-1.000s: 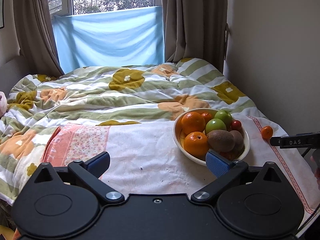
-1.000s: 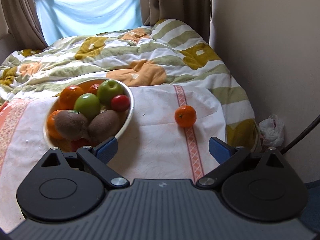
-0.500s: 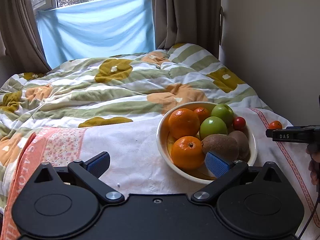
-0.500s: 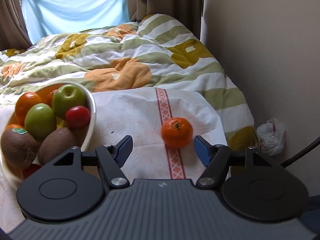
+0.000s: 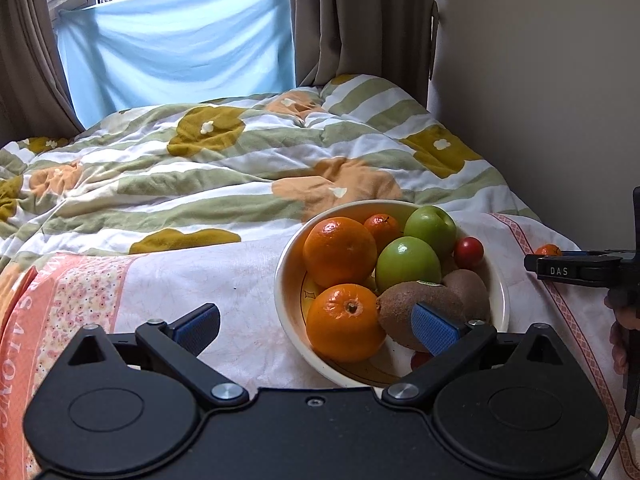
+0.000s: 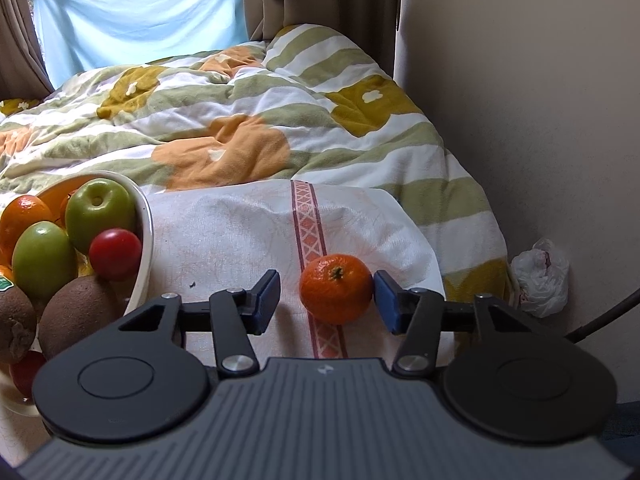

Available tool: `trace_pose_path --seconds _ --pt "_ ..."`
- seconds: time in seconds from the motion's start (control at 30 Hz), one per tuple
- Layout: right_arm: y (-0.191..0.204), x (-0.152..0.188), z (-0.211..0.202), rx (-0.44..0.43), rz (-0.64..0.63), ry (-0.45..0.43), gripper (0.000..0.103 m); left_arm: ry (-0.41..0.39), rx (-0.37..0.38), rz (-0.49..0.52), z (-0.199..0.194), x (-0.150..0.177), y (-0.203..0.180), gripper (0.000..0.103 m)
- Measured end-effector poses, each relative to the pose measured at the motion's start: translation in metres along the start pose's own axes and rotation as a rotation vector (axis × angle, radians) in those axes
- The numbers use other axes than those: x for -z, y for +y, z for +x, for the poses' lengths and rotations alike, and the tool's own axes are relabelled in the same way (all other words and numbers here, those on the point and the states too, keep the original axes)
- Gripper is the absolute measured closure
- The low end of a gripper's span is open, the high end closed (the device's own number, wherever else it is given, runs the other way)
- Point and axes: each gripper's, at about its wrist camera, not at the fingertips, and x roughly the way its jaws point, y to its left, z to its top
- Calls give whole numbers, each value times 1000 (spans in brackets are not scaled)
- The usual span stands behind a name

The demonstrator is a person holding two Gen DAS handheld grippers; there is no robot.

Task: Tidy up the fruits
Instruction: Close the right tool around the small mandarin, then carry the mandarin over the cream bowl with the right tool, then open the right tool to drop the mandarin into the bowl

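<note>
Tangerine (image 6: 335,288) lies loose on the white cloth (image 6: 224,232), on its red patterned stripe, to the right of the bowl (image 6: 145,236) and apart from it. The right gripper (image 6: 326,300) frames it: the fruit sits between the blue pads, the right pad at or almost at its skin, the left pad (image 6: 267,299) showing a clear gap. The jaws have just been closing and stand fairly narrow, not yet clamped.

Only the right wrist view shows this bracketing. From the left wrist view the tangerine (image 5: 549,249) is a sliver behind the right gripper's black finger (image 5: 568,269), with part of a hand (image 5: 624,320) below it. That view shows the whole bowl (image 5: 502,300) instead: two oranges, a small tangerine, two green apples, kiwis, a red fruit. The left gripper (image 5: 316,326) stands wide with nothing held, its right pad in front of a kiwi (image 5: 404,304).
</note>
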Motion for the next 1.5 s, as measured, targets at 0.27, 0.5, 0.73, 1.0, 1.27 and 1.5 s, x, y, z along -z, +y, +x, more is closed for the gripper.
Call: trace_pose_path --seconds 0.27,0.5,0.73,1.0,1.27,1.5 --pt "-3 -1 -6 -35 16 -3 48 1 -14 -9 -3 2 3 0" --pt "18 -17 -34 -186 35 -44 48 -3 -18 -21 -8 5 6 0" --pt "60 -27 -50 -313 -33 -67 48 -8 -27 -32 -14 8 10 0" --pt "88 -26 -50 -376 -63 -70 48 -6 -50 -48 -18 11 21 0" --pt "91 -22 -47 -375 -64 -63 37 -2 -53 -61 -18 13 27 0" --pt "91 -23 -60 -376 -62 -96 22 -19 -55 -65 -26 13 28 0"
